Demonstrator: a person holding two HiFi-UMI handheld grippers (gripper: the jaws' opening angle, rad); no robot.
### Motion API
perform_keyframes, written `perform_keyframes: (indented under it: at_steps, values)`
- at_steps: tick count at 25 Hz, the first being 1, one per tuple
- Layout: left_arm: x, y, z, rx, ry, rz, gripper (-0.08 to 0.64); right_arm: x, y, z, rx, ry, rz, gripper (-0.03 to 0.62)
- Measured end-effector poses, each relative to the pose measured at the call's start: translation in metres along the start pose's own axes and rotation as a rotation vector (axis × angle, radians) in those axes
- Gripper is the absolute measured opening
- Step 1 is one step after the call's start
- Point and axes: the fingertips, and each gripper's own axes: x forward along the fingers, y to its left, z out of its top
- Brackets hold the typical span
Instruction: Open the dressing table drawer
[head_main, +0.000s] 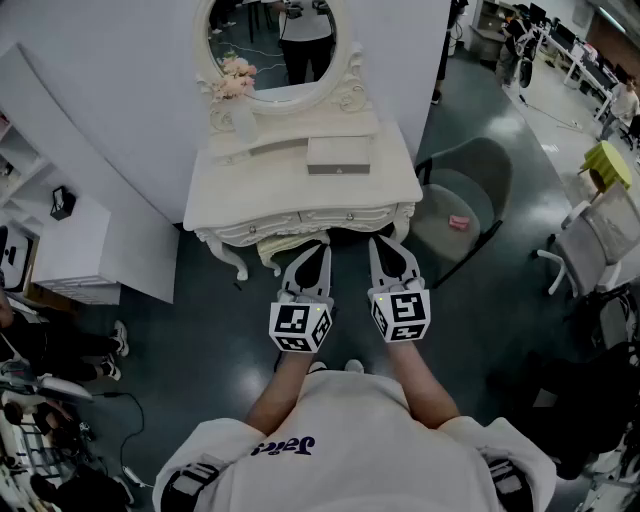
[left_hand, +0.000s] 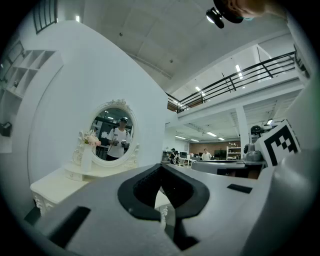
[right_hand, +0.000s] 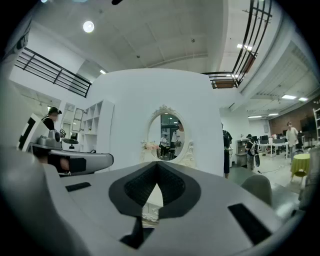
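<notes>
Barely a strip of drawer (head_main: 345, 215) shows from above.
Flush in the white desk (head_main: 250, 185); my left tongs (head_main: 320, 246) and right tongs (head_main: 383, 244) pinched closed, empty.

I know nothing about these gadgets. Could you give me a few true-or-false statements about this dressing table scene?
1. Both grippers are shut and empty. True: the left gripper and the right gripper hold nothing.
2. In the head view, a chair stands left of the dressing table. False: the chair stands to its right.
3. Flowers stand beside the mirror. True.
4. A front drawer is pulled out. False: the front drawers look closed.
5. A pink thing lies on the chair's seat. True.
</notes>
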Motion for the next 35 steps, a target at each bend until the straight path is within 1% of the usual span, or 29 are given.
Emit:
perform_keyframes:
  at_steps: [4, 9, 15, 19, 23, 27, 31, 35]
  values:
    - [0.003, -0.015, -0.006, 0.023, -0.001, 0.003, 0.014, -0.01, -0.011, 0.001, -0.011, -0.007, -0.007, 0.011]
    - [0.002, -0.025, -0.014, 0.029, 0.008, 0.017, 0.014, -0.016, -0.019, -0.007, 0.016, 0.001, 0.001, 0.011]
    - [0.002, -0.022, -0.024, 0.049, 0.04, 0.053, 0.014, -0.012, -0.022, -0.019, 0.06, 0.028, 0.02, 0.012]
    - [0.011, -0.015, -0.03, 0.055, 0.054, 0.061, 0.014, 0.001, -0.026, -0.026, 0.08, 0.042, 0.029, 0.012]
    - [0.024, 0.001, -0.033, 0.048, 0.058, 0.065, 0.014, 0.021, -0.026, -0.032, 0.086, 0.051, 0.04, 0.012]
    - [0.048, 0.023, -0.037, 0.033, 0.064, 0.055, 0.014, 0.05, -0.028, -0.036, 0.078, 0.063, 0.043, 0.012]
    - [0.077, 0.047, -0.04, 0.02, 0.068, 0.039, 0.014, 0.087, -0.032, -0.04, 0.076, 0.079, 0.039, 0.012]
    - [0.109, 0.084, -0.038, 0.013, 0.077, 0.025, 0.014, 0.134, -0.029, -0.039, 0.076, 0.092, 0.049, 0.012]
